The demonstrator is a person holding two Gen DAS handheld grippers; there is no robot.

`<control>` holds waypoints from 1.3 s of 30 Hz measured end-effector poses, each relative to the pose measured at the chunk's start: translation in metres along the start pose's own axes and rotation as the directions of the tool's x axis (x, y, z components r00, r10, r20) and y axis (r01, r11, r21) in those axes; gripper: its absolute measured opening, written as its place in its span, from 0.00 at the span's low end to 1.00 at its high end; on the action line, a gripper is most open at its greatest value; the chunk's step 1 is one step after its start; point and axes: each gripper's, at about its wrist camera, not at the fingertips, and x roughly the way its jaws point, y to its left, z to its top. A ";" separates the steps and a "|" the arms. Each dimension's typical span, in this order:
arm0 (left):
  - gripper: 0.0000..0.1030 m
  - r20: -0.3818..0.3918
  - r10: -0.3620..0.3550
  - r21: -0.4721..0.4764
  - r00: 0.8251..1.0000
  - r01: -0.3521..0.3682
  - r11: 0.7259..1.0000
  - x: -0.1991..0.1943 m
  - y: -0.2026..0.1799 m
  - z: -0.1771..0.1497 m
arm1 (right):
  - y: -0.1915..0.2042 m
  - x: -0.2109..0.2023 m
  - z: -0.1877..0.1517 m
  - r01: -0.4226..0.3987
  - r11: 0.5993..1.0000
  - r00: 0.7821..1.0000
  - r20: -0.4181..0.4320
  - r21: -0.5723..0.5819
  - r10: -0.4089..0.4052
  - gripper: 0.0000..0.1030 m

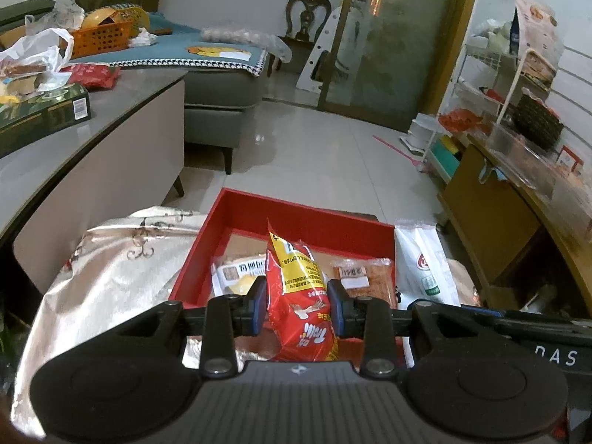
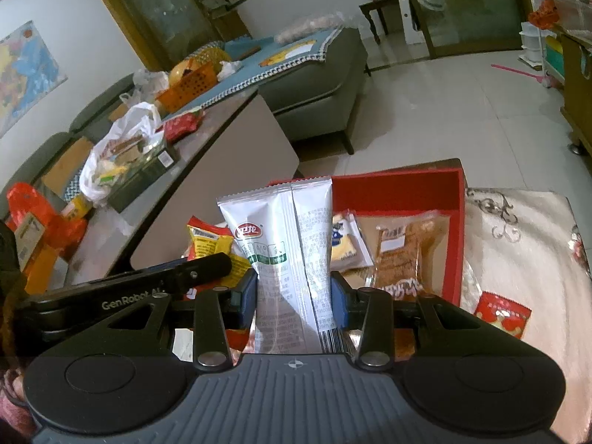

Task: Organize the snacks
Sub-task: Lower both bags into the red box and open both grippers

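Observation:
My left gripper is shut on a red and yellow snack bag, held upright over the near edge of a red open box. In the box lie a white-labelled pastry pack and a brown snack pack. My right gripper is shut on a tall white snack packet, upright just left of the red box. The same white packet shows to the right in the left wrist view. The red and yellow bag and the left gripper's black arm appear at the left of the right wrist view.
The box rests on a shiny patterned cloth, where a small red sachet also lies. A grey table with bags, a green box and an orange basket stands to the left. Tiled floor and a sofa lie beyond.

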 end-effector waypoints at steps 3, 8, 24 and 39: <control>0.27 0.008 0.008 0.000 1.000 -0.008 1.000 0.006 0.000 0.005 | -0.001 0.004 0.006 0.000 1.000 1.000 0.011 0.006 0.000 0.47; 0.27 0.016 0.017 0.007 1.000 -0.017 1.000 0.017 -0.002 0.013 | -0.003 0.014 0.017 -0.001 1.000 1.000 0.023 0.008 0.001 0.47; 0.27 0.006 0.065 0.035 0.998 -0.065 0.997 0.065 -0.008 0.023 | -0.019 0.057 0.032 0.021 0.999 1.000 -0.010 0.029 -0.020 0.47; 0.27 -0.050 0.110 0.053 0.993 -0.108 0.993 0.105 -0.009 0.014 | -0.037 0.092 0.029 0.065 0.997 0.996 -0.069 0.049 -0.062 0.48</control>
